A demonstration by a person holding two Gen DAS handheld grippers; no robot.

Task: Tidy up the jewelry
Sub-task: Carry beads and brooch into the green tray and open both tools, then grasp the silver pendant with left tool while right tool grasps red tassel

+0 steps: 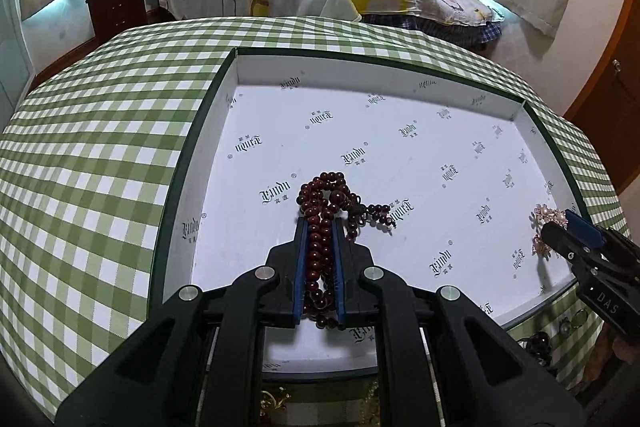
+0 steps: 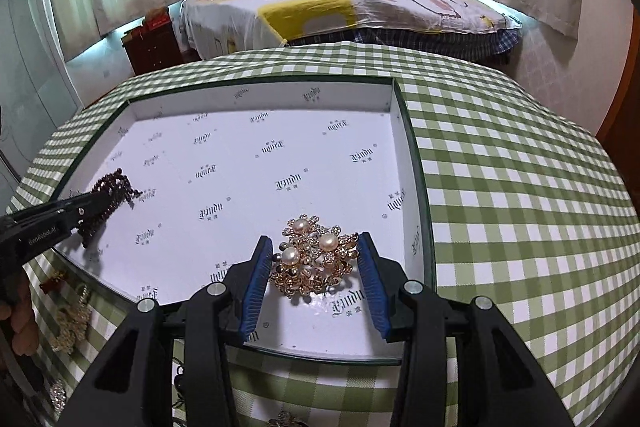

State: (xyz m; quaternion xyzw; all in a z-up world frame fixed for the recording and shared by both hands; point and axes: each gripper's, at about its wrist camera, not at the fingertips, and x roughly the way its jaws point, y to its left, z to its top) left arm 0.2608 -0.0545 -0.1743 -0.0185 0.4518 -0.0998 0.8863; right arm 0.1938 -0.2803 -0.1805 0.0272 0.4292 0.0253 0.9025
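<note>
While the right wrist view alone shows pearls: left gripper jaws tight on bead string, right gripper jaws clasping brooch.

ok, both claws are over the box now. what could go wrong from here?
1. The bead string is bunched between the left claw pads with loops trailing; lifting away could drag it back out.
2. The brooch sits close to the box wall; the right claw may let it catch there.
</note>
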